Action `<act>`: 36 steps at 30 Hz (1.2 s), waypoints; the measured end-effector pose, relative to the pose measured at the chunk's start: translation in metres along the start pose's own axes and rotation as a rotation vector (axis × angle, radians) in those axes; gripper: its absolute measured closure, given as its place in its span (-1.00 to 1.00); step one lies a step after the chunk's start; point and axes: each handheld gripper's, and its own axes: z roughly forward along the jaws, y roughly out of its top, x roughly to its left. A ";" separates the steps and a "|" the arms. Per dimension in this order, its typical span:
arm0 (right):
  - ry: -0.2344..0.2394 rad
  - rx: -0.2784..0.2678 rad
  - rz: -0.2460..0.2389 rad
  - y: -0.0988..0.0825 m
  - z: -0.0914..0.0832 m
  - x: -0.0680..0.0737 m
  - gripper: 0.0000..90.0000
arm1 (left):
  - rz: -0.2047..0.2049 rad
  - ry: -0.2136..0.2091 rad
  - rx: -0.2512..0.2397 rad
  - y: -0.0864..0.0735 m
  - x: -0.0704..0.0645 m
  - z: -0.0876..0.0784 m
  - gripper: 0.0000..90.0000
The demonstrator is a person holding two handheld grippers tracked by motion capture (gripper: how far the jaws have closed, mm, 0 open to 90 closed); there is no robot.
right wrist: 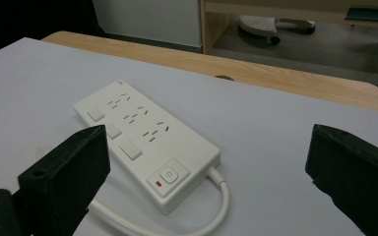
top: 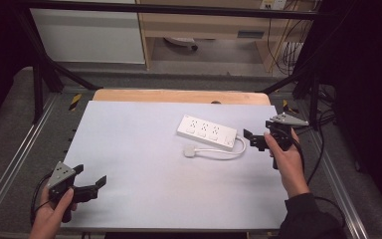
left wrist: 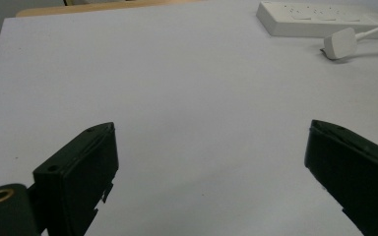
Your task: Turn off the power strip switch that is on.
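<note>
From the high view we see the white power strip lying flat on the pale table sheet, its cord looping round from its right end to the white plug, which lies loose just in front of the strip, touching none of its sockets. Our right gripper hangs just right of the strip's cord end, jaws spread and holding nothing, while our left gripper waits well apart from the strip at the near left corner, also spread and empty. In the left gripper view the jaws stand wide with bare sheet between them, and the power strip with the plug just in front of it lies far off toward the upper right. In the right gripper view the power strip sits close ahead between the parted jaws, its round switch and small red mark at the near end, where the cord leaves. We judge the work barely begun: nothing is gripped, the plug is untouched, and the reach for the strip or its plug is all to come.
</note>
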 end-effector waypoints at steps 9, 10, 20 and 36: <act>-0.004 -0.012 -0.004 -0.011 -0.014 -0.004 -0.94 | 0.002 0.002 0.001 0.000 0.000 0.000 -0.87; -0.006 -0.013 -0.005 -0.013 -0.016 -0.004 -0.94 | 0.003 0.001 0.001 0.000 0.000 0.000 -0.87; -0.017 -0.029 0.003 -0.028 -0.033 -0.007 -0.94 | 0.002 0.003 0.000 0.000 0.000 0.000 -0.87; -0.019 -0.040 0.002 -0.047 -0.055 -0.006 -0.91 | 0.001 0.002 -0.001 0.000 -0.001 0.000 -0.87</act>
